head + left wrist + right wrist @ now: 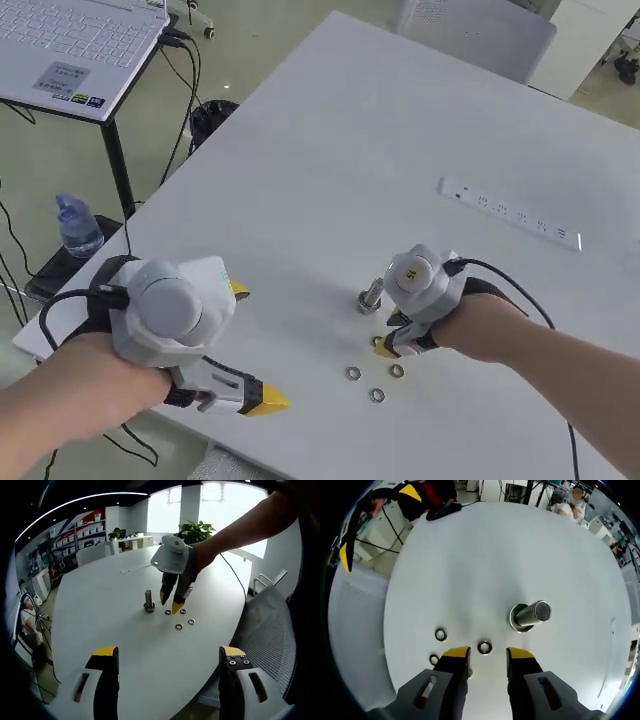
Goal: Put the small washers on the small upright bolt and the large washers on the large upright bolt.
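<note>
Here, right gripper (488, 655) narrowly parted and empty, tips pointing down at the tabletop (485, 555), one washer (484, 647) just ahead between them, other washers (440, 634) to its left, upright bolt (530, 615) near, left gripper (170, 652) wide apart, empty, well back.

Loose washers (353, 373) on table (330, 180), beside upright bolt (371, 296)

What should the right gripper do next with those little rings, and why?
Probably dip the right gripper down a little and close its fingers on the washer lying flat just ahead of the gap between them. The fingers are open and hold nothing, and the bolt stands close by, so that washer looks the easiest to grab first.
</note>
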